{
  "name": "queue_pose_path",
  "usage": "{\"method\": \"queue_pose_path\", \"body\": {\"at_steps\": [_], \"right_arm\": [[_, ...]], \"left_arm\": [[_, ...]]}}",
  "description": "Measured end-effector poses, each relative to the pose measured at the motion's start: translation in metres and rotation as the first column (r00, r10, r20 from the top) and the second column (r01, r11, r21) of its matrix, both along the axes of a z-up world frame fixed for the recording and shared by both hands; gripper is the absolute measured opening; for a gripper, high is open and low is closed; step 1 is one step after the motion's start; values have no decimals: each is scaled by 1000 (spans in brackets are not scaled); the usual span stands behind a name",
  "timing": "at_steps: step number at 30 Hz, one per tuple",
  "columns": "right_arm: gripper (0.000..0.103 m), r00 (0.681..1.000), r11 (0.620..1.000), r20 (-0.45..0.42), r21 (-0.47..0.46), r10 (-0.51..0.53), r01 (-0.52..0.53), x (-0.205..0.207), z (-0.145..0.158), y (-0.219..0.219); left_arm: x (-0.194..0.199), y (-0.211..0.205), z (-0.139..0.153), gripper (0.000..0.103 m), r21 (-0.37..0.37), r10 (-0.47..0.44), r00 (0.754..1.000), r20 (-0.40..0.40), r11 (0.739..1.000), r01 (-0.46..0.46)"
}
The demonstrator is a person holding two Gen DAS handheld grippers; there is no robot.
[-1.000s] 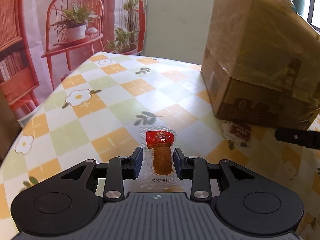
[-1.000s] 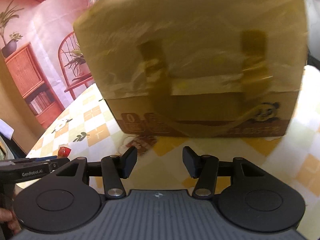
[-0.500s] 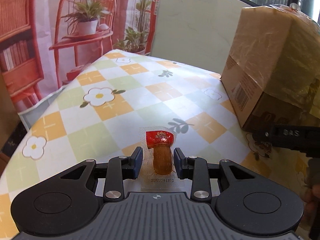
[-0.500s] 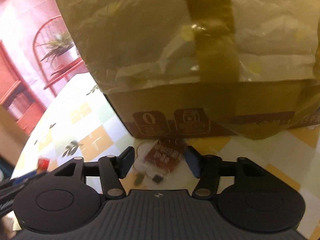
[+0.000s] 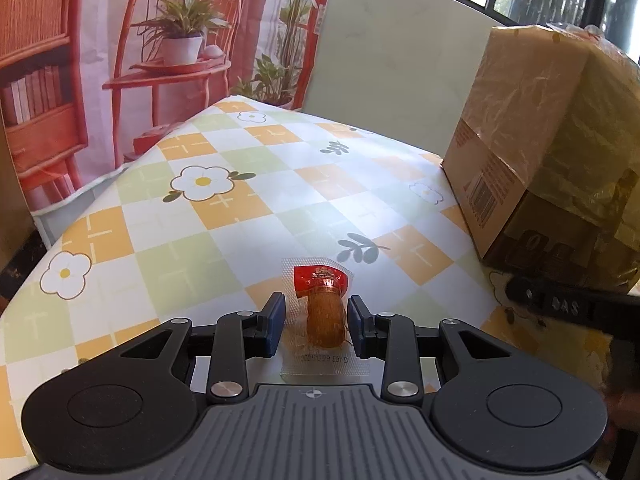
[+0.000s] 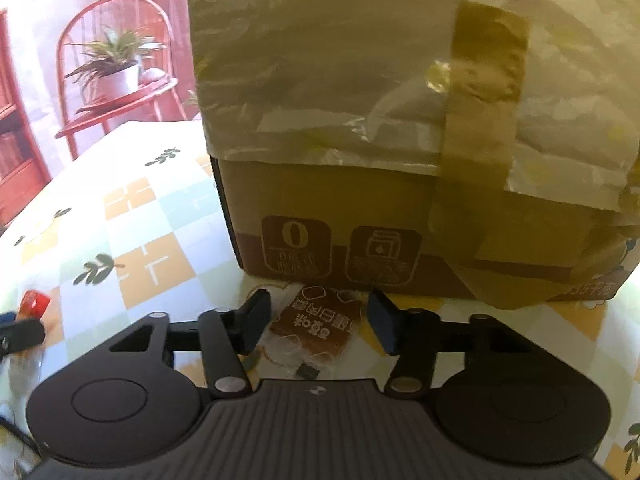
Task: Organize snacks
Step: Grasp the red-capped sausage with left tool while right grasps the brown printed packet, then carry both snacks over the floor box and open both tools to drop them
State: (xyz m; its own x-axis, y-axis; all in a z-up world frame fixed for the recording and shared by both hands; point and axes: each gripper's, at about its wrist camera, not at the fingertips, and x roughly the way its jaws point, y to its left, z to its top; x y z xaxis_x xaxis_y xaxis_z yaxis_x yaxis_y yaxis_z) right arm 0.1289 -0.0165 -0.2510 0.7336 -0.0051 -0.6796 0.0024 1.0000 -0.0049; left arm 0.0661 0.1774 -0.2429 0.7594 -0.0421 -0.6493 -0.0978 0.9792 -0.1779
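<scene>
My left gripper [image 5: 316, 324] is shut on a clear packet holding a brown snack with a red end [image 5: 325, 312], just above the checked tablecloth [image 5: 240, 208]. A flat brown snack packet [image 6: 316, 330] lies on the cloth against the foot of a cardboard box [image 6: 400, 216]. My right gripper [image 6: 320, 320] straddles this packet; its jaws are closing, with small gaps still showing on both sides. One right finger [image 5: 560, 304] shows at the right edge of the left wrist view. The left gripper [image 6: 20, 332] and its red-ended snack [image 6: 34, 304] appear at the left edge of the right wrist view.
The big cardboard box [image 5: 540, 160], draped in yellowish plastic and taped, fills the table's right side. A backdrop with a red chair and plants [image 5: 180, 40] hangs behind the table's left edge. A pale wall panel [image 5: 392, 60] stands at the far end.
The right gripper came down to the brown packet at the box's foot and now straddles it. The left gripper shifted away from the box, still holding its snack.
</scene>
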Motion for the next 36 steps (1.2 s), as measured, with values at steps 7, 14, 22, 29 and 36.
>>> {"method": "queue_pose_path", "body": {"at_steps": [7, 14, 22, 29, 36], "right_arm": [[49, 997, 997, 7, 13, 78, -78, -28, 1, -24], [46, 994, 994, 28, 20, 110, -110, -59, 1, -49], [46, 991, 992, 97, 69, 95, -102, -86, 10, -71], [46, 977, 991, 203, 103, 62, -84, -109, 29, -103], [46, 937, 992, 342, 77, 67, -99, -124, 65, -118]], "left_arm": [[-3, -5, 3, 36, 1, -9, 1000, -28, 1000, 9], [-15, -26, 16, 36, 25, -42, 999, -14, 999, 42], [-23, -68, 33, 36, 52, -112, 994, 4, 992, 112], [-25, -116, 57, 36, 77, -212, 976, 53, 975, 208], [-22, -164, 93, 36, 85, -313, 940, 138, 949, 303]]}}
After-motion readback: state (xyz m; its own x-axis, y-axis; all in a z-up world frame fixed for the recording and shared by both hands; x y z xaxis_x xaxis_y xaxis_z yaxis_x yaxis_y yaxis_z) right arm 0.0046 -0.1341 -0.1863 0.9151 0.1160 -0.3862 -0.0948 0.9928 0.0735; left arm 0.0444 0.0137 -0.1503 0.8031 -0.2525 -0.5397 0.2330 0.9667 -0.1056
